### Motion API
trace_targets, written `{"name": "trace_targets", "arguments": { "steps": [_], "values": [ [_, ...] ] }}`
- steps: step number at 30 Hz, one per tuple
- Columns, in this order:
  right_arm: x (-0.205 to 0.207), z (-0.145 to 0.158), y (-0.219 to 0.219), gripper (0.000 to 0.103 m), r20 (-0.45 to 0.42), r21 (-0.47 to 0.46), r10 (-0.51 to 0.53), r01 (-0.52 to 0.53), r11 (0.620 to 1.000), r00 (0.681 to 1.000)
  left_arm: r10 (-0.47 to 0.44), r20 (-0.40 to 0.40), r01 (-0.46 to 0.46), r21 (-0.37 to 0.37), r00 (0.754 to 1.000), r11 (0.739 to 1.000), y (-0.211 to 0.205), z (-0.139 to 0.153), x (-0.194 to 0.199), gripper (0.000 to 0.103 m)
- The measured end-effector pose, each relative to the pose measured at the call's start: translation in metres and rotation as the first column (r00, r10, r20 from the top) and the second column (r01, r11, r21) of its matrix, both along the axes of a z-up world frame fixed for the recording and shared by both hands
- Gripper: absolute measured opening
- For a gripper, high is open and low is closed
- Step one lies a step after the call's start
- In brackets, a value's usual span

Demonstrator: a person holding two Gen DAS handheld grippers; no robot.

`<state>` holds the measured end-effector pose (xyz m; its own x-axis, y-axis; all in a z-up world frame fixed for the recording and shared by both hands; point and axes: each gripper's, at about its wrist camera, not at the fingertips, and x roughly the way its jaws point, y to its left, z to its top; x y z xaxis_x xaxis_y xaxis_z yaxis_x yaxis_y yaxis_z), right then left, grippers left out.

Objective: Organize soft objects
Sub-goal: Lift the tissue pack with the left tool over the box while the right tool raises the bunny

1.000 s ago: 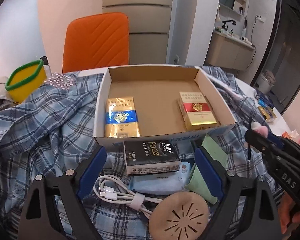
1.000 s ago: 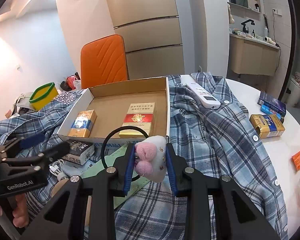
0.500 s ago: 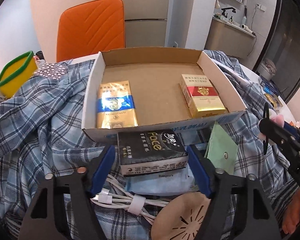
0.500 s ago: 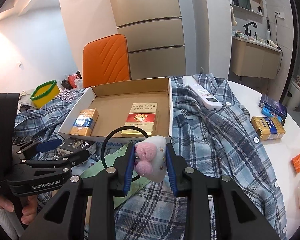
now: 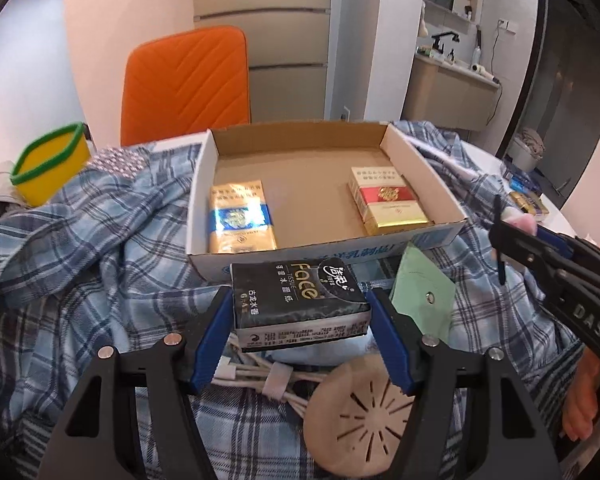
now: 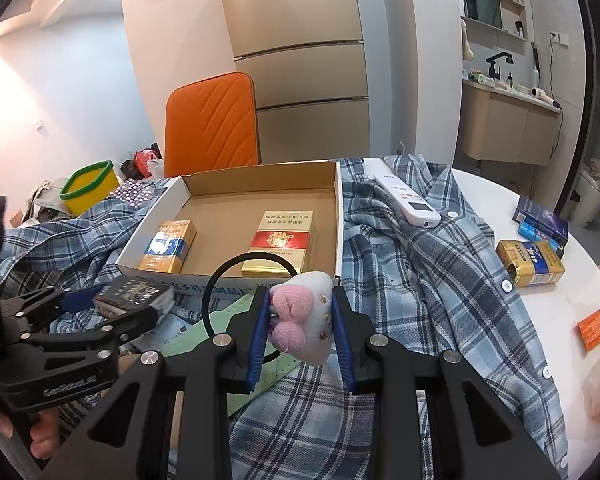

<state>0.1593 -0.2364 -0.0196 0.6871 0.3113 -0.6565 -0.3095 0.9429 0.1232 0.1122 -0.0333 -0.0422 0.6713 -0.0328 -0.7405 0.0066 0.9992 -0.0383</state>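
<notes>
Black tongs (image 5: 300, 316), blue pads (image 5: 214, 338)

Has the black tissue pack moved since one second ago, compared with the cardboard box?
Yes. The black tissue pack now sits between the left gripper jaws and looks lifted, its top overlapping the front wall of the cardboard box.

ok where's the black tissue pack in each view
Left wrist: the black tissue pack is at centre, between the left gripper pads, just below the cardboard box.
Right wrist: it sits at lower left, in that gripper, left of the box's front corner.
Shared landmark: the orange chair behind the box.
</notes>
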Motion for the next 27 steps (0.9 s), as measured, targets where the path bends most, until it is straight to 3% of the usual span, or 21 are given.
{"name": "trace_targets", "arguments": {
  "steps": [7,14,18,27],
  "values": [
    [-0.007,0.015,-0.003,0.032,0.045,0.011,0.003,-0.003,1.0,0.999,0.013,0.129,-0.014,0.001,0.992,1.0,0.004,0.033,-0.025,0.066],
    [-0.014,0.04,0.004,0.032,0.096,-0.011,0.011,-0.01,1.0,0.995,0.006,0.275,-0.016,0.036,0.961,0.999,0.005,0.081,-0.038,0.066],
    [-0.021,0.064,0.014,0.032,0.169,-0.044,0.03,-0.022,0.999,0.985,-0.007,0.323,-0.002,0.028,0.946,1.0,0.007,0.102,-0.037,0.066],
    [-0.007,0.124,0.025,0.032,0.277,-0.005,-0.01,0.011,1.0,0.961,0.01,0.408,-0.009,-0.005,0.913,1.0,0.007,0.14,-0.025,0.066]
  ]
}}
